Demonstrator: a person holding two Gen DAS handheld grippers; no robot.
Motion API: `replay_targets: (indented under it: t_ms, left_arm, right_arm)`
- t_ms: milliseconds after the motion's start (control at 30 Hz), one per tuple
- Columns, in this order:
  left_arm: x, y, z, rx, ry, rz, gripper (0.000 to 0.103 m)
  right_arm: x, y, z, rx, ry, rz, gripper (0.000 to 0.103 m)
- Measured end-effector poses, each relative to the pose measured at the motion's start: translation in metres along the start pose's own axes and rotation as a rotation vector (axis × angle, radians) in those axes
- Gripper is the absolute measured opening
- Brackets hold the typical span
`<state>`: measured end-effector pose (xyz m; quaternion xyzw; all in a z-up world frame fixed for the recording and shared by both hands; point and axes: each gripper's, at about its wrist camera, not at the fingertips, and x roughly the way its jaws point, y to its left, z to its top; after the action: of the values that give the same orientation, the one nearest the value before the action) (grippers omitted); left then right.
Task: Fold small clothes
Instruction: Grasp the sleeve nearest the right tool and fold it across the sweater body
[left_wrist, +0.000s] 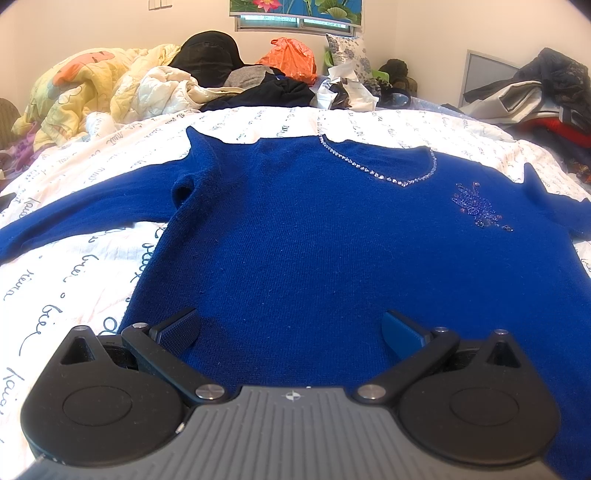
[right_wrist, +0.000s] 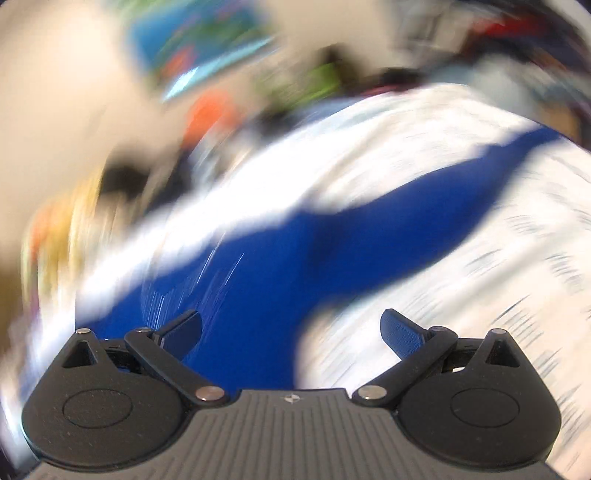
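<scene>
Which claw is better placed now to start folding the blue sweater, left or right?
Probably the left. The left claw hangs open over the hem of the blue sweater, which lies flat. The right claw is open too, but its view is motion-blurred, beside a sleeve.

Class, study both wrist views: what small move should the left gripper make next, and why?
Probably lower the left gripper and close it on the blue sweater hem: the jaws are open and empty just above it, and the sweater lies spread flat, unfolded, on the white sheet.
</scene>
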<state>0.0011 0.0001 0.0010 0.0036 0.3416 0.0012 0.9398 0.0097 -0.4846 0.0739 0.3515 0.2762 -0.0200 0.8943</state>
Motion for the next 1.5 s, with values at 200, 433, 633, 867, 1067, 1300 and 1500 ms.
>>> replay_targets:
  t_ms: [200, 433, 633, 867, 1067, 1300, 1500]
  left_arm:
    - [0.000, -0.002, 0.001, -0.002, -0.002, 0.003, 0.103]
    - [0.000, -0.002, 0.001, -0.003, -0.003, 0.003, 0.103]
    - [0.001, -0.003, 0.002, -0.007, -0.005, 0.001, 0.103]
    - [0.001, -0.001, 0.002, -0.014, -0.009, -0.005, 0.103]
    - [0.000, 0.006, 0.001, -0.033, -0.018, -0.036, 0.103]
    - [0.002, 0.025, 0.026, -0.224, 0.015, -0.182, 0.103]
    - [0.036, -0.029, 0.097, -0.197, 0.054, -0.388, 0.100]
  right_arm:
    - [0.035, -0.114, 0.095, 0.338, -0.092, -0.093, 0.102]
    - [0.079, -0.121, 0.103, 0.309, -0.076, -0.122, 0.095]
    - [0.103, -0.115, 0.109, 0.191, -0.055, -0.246, 0.013]
    - [0.048, 0.021, 0.062, -0.176, -0.203, -0.143, 0.010]
    - [0.016, 0.186, -0.113, -0.599, 0.097, 0.296, 0.103]
    - [0.013, 0.161, -0.181, -0.601, 0.229, 0.291, 0.103]
    - [0.015, 0.123, -0.163, -0.497, 0.138, 0.219, 0.103]
